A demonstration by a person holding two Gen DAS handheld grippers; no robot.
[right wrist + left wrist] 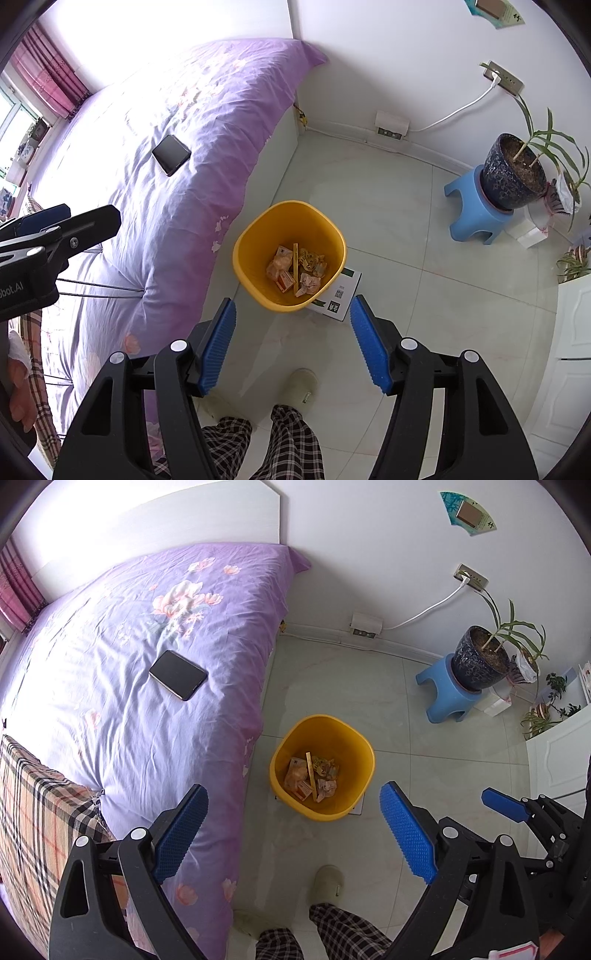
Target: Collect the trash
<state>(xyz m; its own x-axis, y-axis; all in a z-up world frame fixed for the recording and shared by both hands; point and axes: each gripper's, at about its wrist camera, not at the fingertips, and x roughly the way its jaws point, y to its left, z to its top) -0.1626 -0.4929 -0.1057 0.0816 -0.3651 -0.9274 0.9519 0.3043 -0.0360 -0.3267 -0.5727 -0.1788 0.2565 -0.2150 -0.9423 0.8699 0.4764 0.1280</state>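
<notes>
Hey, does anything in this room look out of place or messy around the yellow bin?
One thing: a printed card lies flat on the floor, partly pinned under the bin, not in it with the wrappers. A phone also sits loose on the bed. Nothing looks spilled or broken.

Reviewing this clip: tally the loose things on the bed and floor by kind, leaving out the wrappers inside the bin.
Phones: 1, the black phone on the bed
Bins: 1, the yellow bin
Stools: 1, the blue stool
Dark plant pots: 1, the pot on the stool
Printed cards: 1, the card partly under the bin
Total: 5
</notes>
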